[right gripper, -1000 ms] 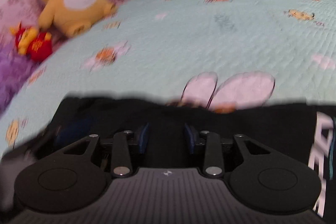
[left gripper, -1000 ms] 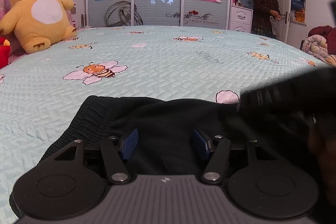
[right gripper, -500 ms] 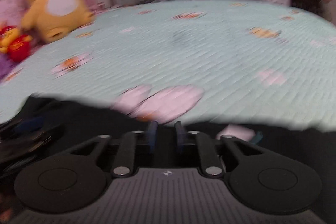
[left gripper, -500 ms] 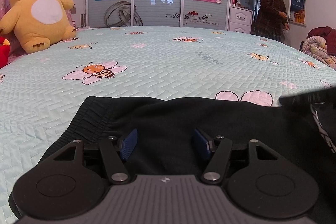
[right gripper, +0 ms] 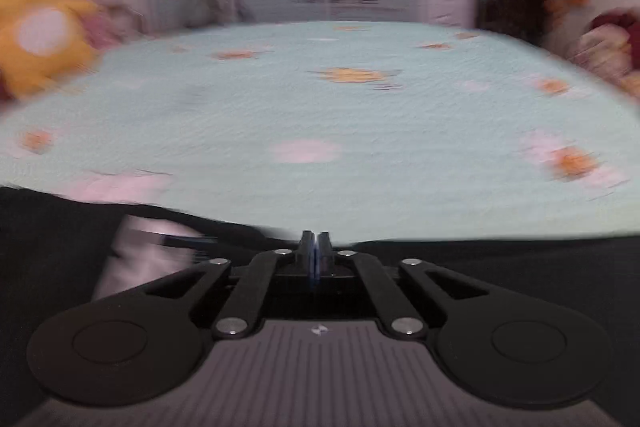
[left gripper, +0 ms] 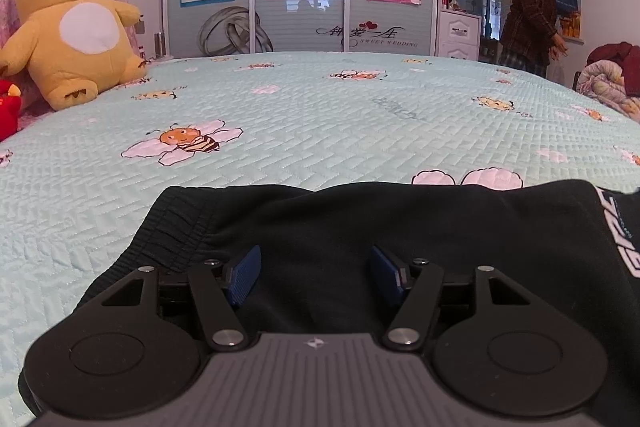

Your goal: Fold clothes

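Black trousers (left gripper: pixel 360 227) with an elastic waistband at the left and white lettering at the right lie flat on the light green bedspread (left gripper: pixel 320 115). My left gripper (left gripper: pixel 314 275) is open, its blue pads hovering just over the black cloth. In the blurred right wrist view, my right gripper (right gripper: pixel 316 247) is shut with its pads together over the far edge of the black trousers (right gripper: pixel 520 267); whether cloth sits between the pads is hidden.
A large yellow plush toy (left gripper: pixel 68 23) and a red toy (left gripper: pixel 8 107) sit at the bed's far left. A person (left gripper: pixel 532 23) stands by the wardrobe at the back right. A heap of bedding (left gripper: pixel 612 87) lies at the right.
My right gripper has closed and swung to the right along the trousers' edge, leaving the left wrist view. My left gripper has stayed still and open.
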